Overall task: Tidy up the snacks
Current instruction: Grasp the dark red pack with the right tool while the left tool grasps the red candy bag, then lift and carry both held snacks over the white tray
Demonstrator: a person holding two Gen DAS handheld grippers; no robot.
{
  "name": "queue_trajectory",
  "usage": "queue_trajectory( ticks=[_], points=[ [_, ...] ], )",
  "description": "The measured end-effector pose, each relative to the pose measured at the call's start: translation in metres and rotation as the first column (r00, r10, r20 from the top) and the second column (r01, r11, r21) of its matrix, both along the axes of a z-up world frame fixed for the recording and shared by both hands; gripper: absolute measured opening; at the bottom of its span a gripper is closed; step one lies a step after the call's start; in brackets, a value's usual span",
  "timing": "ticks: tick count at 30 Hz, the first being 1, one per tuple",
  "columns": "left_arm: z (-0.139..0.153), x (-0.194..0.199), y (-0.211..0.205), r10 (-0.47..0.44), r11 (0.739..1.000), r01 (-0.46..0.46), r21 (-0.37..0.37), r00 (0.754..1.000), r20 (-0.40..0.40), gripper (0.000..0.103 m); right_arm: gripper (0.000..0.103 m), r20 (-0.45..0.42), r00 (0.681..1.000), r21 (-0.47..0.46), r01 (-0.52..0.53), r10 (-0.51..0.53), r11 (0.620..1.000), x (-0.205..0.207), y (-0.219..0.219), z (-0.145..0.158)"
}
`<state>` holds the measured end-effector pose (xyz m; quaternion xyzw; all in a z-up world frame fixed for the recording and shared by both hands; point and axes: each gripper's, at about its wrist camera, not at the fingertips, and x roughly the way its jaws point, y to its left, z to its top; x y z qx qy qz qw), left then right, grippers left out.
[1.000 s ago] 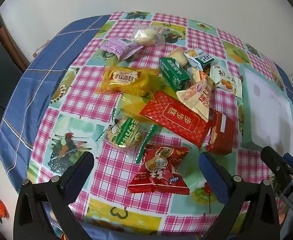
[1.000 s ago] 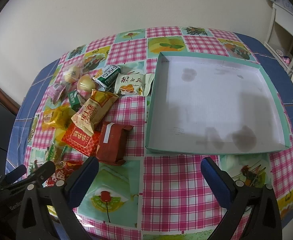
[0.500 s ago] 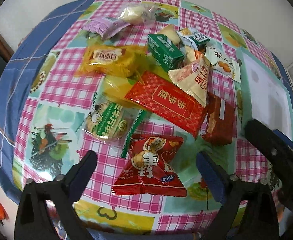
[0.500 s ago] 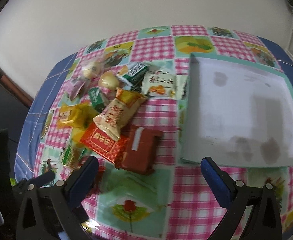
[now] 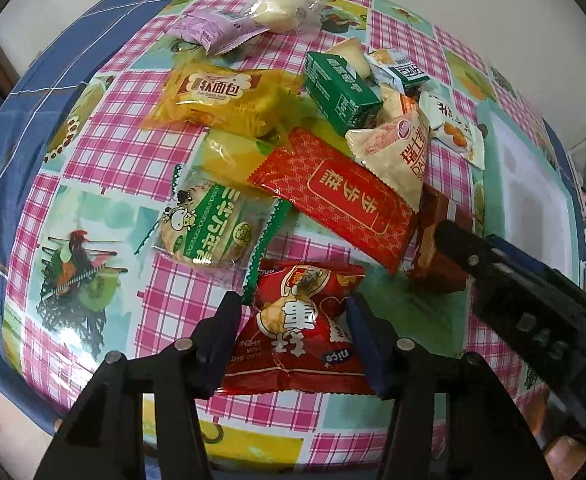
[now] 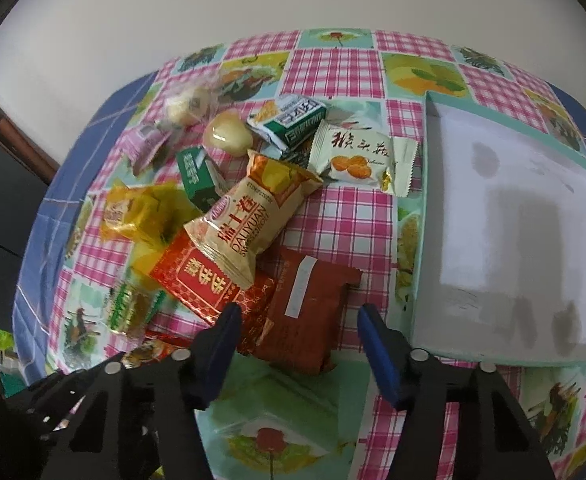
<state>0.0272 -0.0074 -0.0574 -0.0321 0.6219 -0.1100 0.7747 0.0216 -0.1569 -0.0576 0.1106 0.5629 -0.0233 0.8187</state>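
progress: early, by the look of it; tray (image 6: 505, 216) holds nothing, every snack still on the desk (image 5: 105, 148)
left to do: whole pile, judged about a dozen packs, has to go into the tray
left tongs (image 5: 293, 332): jaws have just been closing, now narrow, straddling the red puffed pack (image 5: 297, 332); pads look at or on its sides, firm pinch can't be told; pack still flat on the desk
right tongs (image 6: 297, 334): jaws have just been closing, narrow, either side of the near end of the dark red-brown pack (image 6: 309, 312); right pad shows a gap, so not gripped yet
tray: shallow square, teal rim, matte pale floor with grey smudges; sits on the desk right of the pile, well apart from the red puffed pack
pile: heaped and overlapping, mid-desk
red flat sachet (image 5: 341, 196): glossy foil, gold print, crimped edges; lies over the dark red-brown pack's corner
cream pillow bag (image 6: 249, 220): shiny film, air-puffed, on top of the red sachet
green carton (image 5: 341, 88): rigid card box, tipped on its side
round green-striped cracker pack (image 5: 209, 232): clear crinkly film, zigzag ends
yellow bread pack (image 5: 221, 96): translucent, soft
desk cover: slick oilcloth, pink check with picture squares, blue border
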Motion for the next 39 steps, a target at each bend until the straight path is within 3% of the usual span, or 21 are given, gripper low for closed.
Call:
queue_trajectory(
  ticks=[12,17,32,39],
  points=[
    [-0.01,0.005,0.01,0.026,1.0,-0.026,0.01,1.0,-0.01,0.056,0.043,-0.073,0.997,-0.065,-0.008,0.003,0.998,0.017,0.003,-0.031],
    [-0.011,0.008,0.009,0.029,0.999,-0.029,0.015,1.0,-0.003,0.055,0.042,-0.072,0.997,-0.075,-0.012,0.006,0.997,0.016,0.005,-0.031],
    [0.028,0.003,0.0,0.04,0.997,-0.045,0.057,0.995,0.094,0.054,0.042,-0.002,1.0,0.016,0.026,-0.026,1.0,-0.005,-0.008,0.008],
    [0.051,0.011,-0.016,0.052,0.998,-0.058,0.037,0.991,0.126,0.054,0.042,0.039,0.996,0.022,0.075,-0.076,0.997,-0.009,-0.025,0.025]
  ],
)
